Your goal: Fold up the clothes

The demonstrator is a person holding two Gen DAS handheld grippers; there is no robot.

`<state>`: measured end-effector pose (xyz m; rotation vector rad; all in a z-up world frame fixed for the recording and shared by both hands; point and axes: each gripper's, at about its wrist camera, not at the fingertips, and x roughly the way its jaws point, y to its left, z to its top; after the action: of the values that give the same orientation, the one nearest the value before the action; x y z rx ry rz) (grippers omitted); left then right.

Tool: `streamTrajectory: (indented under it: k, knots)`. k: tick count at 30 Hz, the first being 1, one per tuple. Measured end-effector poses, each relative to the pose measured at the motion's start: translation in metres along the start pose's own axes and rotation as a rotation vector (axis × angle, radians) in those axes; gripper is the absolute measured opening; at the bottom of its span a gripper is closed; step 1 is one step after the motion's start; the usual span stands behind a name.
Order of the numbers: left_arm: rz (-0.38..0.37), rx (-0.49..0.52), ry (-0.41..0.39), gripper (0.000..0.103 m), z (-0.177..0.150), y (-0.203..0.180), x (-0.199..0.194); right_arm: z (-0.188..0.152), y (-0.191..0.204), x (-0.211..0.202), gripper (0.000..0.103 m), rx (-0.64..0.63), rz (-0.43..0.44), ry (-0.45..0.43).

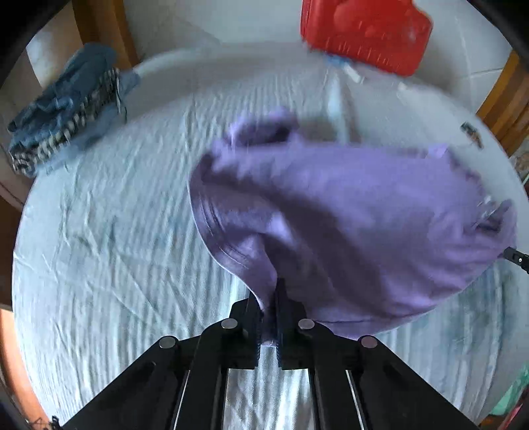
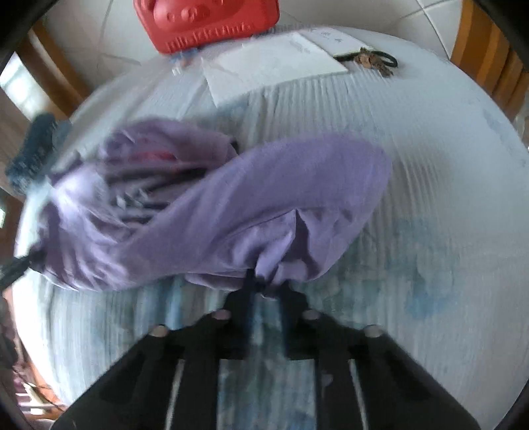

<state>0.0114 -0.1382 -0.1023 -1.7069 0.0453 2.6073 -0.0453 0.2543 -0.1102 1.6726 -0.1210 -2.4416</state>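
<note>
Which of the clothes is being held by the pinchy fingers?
The purple garment. Both grippers, left and right, pinch its edge, while the blue pile of clothes lies untouched at the table's far edge.

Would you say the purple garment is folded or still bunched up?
Bunched up: the purple garment hangs crumpled between both grippers, no neat fold.

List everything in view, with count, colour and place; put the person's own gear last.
purple garment: one, lilac, crumpled mid-table, pinched at two edges.
tablecloth: one, pale blue-white, wrinkled, covering the round table.
blue clothes pile: one heap, blue denim with a striped piece, far left edge of table.
red plastic item: one, red, at or behind the far edge of the table.
white papers: a few sheets, white, far side, near the red item.
keys: one bunch with a dark loop, beside the papers.
left gripper: one, black, shut on the garment's near edge.
right gripper: one, black, shut on another edge.
</note>
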Motion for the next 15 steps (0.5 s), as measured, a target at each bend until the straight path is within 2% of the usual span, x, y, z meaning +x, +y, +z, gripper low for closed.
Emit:
streamTrajectory:
  k: [5, 9, 12, 15]
  knots:
    - [-0.021, -0.001, -0.131, 0.006, 0.035, 0.011, -0.055, 0.023, -0.001, -0.052, 0.008, 0.019, 0.051, -0.150]
    - [-0.044, -0.010, -0.191, 0.006, 0.064, 0.019, -0.082, 0.048, -0.003, -0.094, 0.006, 0.030, 0.078, -0.279]
    - [-0.047, -0.014, -0.209, 0.006, 0.079, 0.022, -0.091, 0.061, -0.002, -0.112, 0.006, 0.020, 0.071, -0.298]
    - [-0.053, -0.024, -0.207, 0.006, 0.082, 0.025, -0.092, 0.059, -0.009, -0.106, 0.006, 0.010, 0.044, -0.266]
